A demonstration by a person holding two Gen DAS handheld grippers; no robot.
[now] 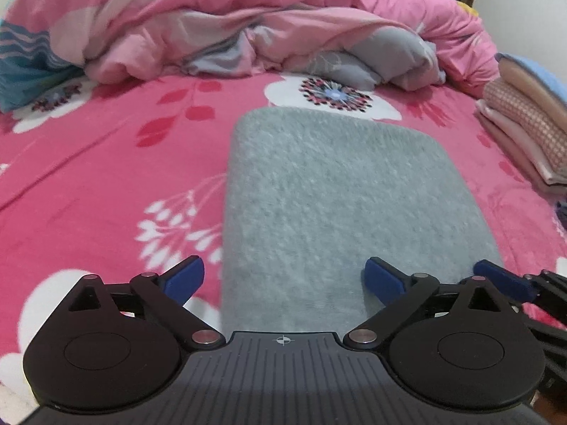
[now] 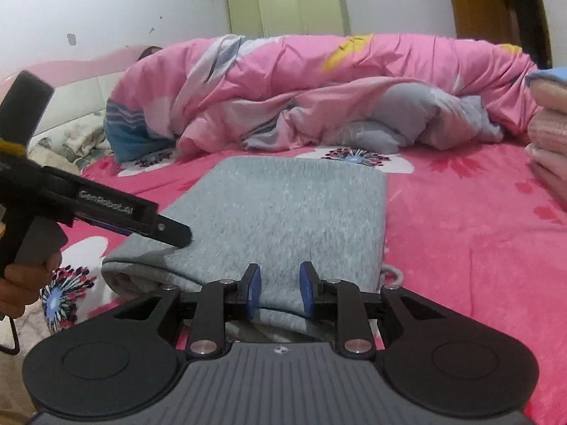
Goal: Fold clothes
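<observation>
**Folded grey garment lies on the pink bed**

The grey garment (image 1: pixel 319 191) lies folded flat on the pink floral sheet (image 1: pixel 106 163), its long axis running from the grippers toward the heaped pink duvet (image 1: pixel 212 17). Bare sheet lies open on both sides; a stack of folded clothes (image 1: pixel 524 134) borders the right. The left gripper (image 1: pixel 283 276) stands wide over the near edge, pinching nothing. The right gripper (image 2: pixel 280 288) is narrow, its blue pads (image 2: pixel 253 290) apart with no cloth pressed between them.
</observation>
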